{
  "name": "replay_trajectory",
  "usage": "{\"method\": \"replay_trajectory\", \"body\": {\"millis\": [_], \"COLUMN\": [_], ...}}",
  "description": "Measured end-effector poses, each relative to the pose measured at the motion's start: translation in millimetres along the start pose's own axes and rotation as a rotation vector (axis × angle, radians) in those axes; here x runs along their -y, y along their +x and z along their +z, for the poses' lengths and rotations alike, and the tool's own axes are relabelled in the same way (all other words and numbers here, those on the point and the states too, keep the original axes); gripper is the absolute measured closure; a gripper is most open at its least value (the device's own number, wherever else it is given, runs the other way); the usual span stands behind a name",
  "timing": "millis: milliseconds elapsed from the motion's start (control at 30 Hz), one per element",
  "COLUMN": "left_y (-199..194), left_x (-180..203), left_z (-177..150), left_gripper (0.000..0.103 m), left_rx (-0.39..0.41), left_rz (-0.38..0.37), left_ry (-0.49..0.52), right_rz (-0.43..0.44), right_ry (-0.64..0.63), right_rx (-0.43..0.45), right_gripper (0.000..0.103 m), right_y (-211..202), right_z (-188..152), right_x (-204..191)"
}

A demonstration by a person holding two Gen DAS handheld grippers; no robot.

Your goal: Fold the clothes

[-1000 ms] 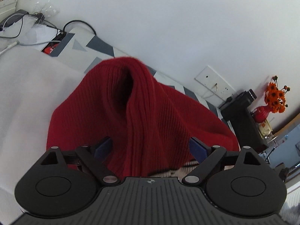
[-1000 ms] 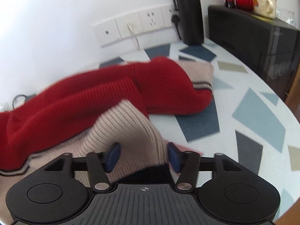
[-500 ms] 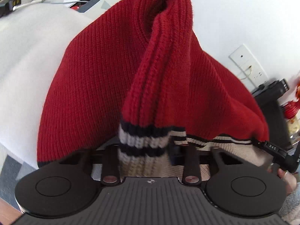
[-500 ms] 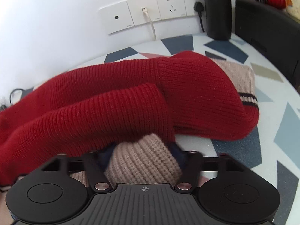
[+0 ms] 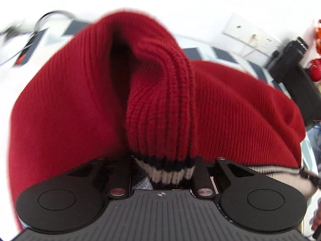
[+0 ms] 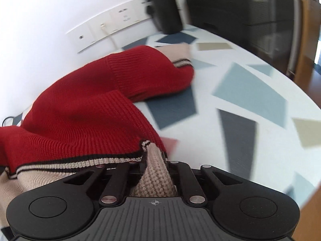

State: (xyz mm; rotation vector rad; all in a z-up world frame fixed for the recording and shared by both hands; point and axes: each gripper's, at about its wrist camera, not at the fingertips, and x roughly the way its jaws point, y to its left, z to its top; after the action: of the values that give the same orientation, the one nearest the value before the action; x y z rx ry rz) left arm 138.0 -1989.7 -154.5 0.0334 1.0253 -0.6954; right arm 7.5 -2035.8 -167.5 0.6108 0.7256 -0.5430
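Observation:
A red knit sweater [image 5: 230, 104] with a beige hem and dark stripes fills the left wrist view, hanging in folds. My left gripper [image 5: 163, 170] is shut on its striped ribbed edge, and the fingertips are buried in the knit. In the right wrist view the same sweater [image 6: 84, 120] drapes from the left down to the table, one sleeve [image 6: 152, 70] lying flat towards the wall. My right gripper [image 6: 154, 170] is shut on the beige hem, which bunches between the fingers.
The table [image 6: 250, 92] has a white top with blue, grey and tan shapes. Wall sockets [image 6: 112, 28], a black flask [image 6: 164, 6] and a black cabinet [image 6: 250, 14] stand behind it. White cloth and cables [image 5: 30, 40] lie at the far left. A hand [image 5: 316, 221] shows at the right edge.
Both grippers closed on the sweater's hem and lifted it. The right gripper has pulled back and to the right, stretching the striped hem across its view; both views are blurred by motion.

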Motion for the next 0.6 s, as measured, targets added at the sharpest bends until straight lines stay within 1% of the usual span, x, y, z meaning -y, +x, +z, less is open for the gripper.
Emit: {"method": "replay_trajectory", "body": {"millis": [100,167,200,233,267,333,400,467,500,600], "left_y": [17.0,22.1,21.0,18.4,14.6,1.9,-17.3,-38.8,-47.6,-63.6], "left_x": [10.1,12.8,12.1,9.9,6.3,-3.7,-21.5,-45.1,-55.4,-78.8], "left_z": [10.9,9.9,7.2,4.1,1.5,-9.0,-24.7,-40.9,-48.3,-69.2], "left_gripper": [0.082,0.082,0.082,0.082,0.082,0.086,0.088,0.089,0.089,0.088], "left_rx": [-0.005,-0.012,-0.011,-0.008,-0.002,0.027,0.064,0.101,0.112,0.115], "left_rz": [-0.017,-0.015,-0.018,-0.025,-0.030,0.008,0.045,0.053,0.057,0.067], "left_ry": [-0.009,-0.007,-0.004,0.000,0.006,-0.001,-0.069,-0.178,-0.217,-0.268], "right_rz": [-0.003,-0.004,-0.005,-0.006,-0.007,-0.007,0.014,0.035,0.045,0.076], "right_ry": [-0.018,-0.030,-0.036,-0.042,-0.048,-0.062,-0.085,-0.109,-0.121,-0.157], "right_rx": [-0.010,-0.016,-0.020,-0.023,-0.026,-0.033,-0.043,-0.052,-0.057,-0.072], "right_gripper": [0.096,0.095,0.094,0.091,0.091,0.091,0.091,0.092,0.092,0.092], "right_y": [-2.8,-4.7,-5.7,-6.6,-7.5,-8.7,-3.0,2.7,5.6,14.2], "right_z": [-2.7,-4.6,-5.5,-6.4,-7.3,-8.8,-6.7,-4.6,-3.6,-0.5], "right_x": [-3.6,-6.0,-7.3,-8.5,-9.7,-12.9,-24.1,-35.4,-41.0,-57.9]}}
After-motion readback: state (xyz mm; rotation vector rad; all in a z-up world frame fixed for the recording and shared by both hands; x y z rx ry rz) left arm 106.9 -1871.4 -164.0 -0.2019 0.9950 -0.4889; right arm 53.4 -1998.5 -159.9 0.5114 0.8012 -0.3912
